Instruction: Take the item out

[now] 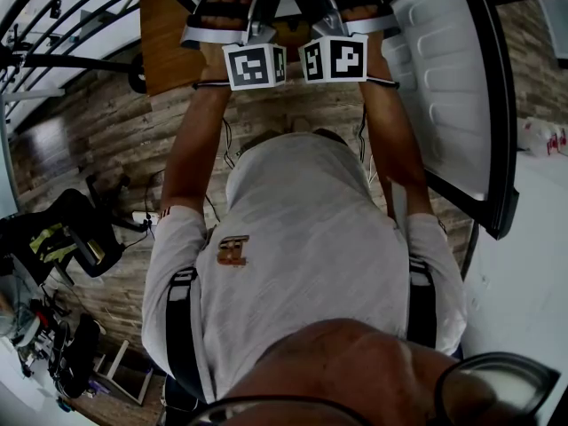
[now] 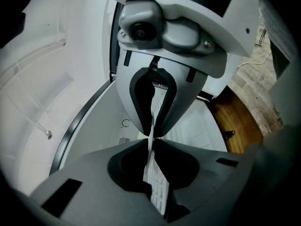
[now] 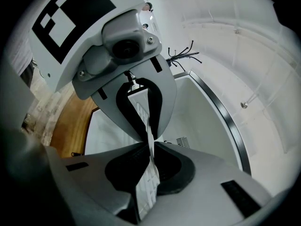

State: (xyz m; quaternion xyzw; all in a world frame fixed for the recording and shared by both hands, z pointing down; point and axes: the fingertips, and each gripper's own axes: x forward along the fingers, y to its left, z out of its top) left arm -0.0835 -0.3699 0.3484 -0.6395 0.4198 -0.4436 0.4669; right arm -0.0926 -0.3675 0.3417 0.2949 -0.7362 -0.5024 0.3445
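My left hand-held gripper point(image 2: 150, 147) and right hand-held gripper point(image 3: 151, 149) meet tip to tip, each with its 2 jaws closed together on nothing, beside an open white door point(image 1: 444, 78).

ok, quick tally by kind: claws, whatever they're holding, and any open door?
Thin white ridged strip: 1
Claws: 2, left claw and right claw, tip to tip, both shut on it
Open white door: 1
Total: 4
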